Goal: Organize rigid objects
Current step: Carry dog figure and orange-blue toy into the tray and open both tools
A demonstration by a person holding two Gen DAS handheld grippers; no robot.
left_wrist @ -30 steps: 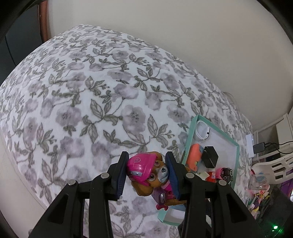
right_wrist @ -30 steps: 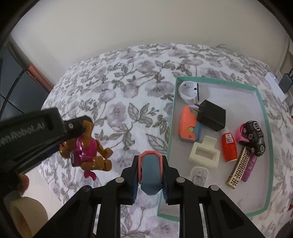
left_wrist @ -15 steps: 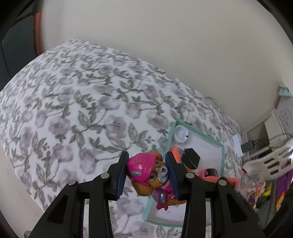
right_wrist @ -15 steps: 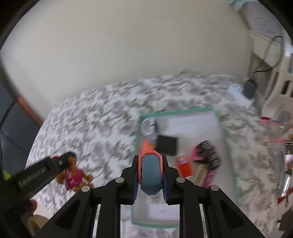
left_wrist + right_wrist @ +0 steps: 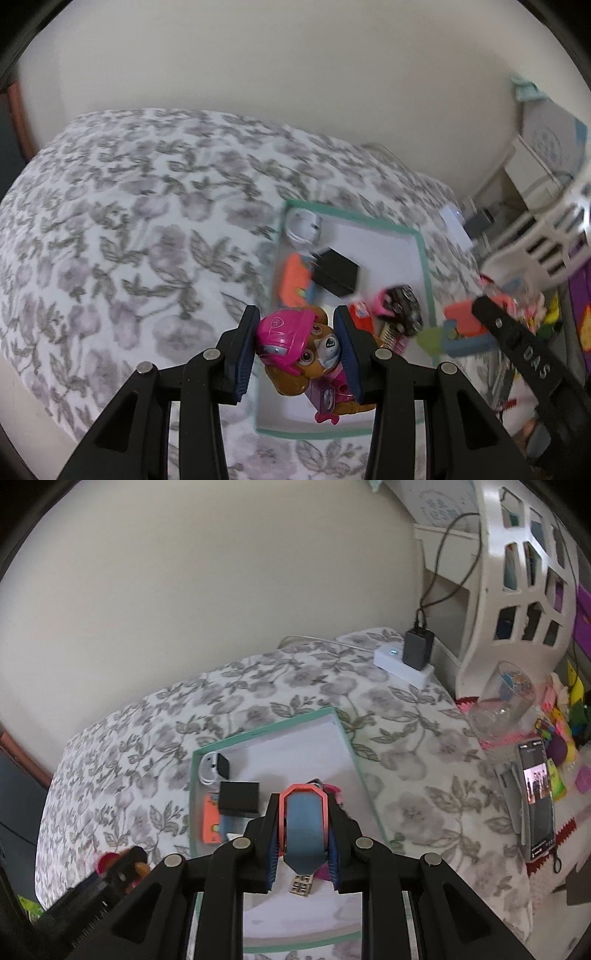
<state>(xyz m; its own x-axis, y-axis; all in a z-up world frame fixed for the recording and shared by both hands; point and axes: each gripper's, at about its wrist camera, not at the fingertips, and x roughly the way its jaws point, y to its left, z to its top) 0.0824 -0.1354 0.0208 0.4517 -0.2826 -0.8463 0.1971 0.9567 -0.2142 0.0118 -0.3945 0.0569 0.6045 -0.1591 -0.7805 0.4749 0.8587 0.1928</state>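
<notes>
My left gripper is shut on a brown dog figure with a pink helmet and holds it in the air over the near part of the teal-rimmed tray. My right gripper is shut on a blue block with an orange rim, held above the same tray. The tray holds a black adapter, a white round case, an orange toy, a toy car and other small items. The right gripper also shows at the right of the left wrist view.
The tray lies on a bed with a floral cover. A white power strip with a black plug sits at the bed's far corner. A phone, a glass jar and a white chair are to the right.
Both grippers have moved right and up over the tray, each still holding its object. The tray now sits directly below both.
</notes>
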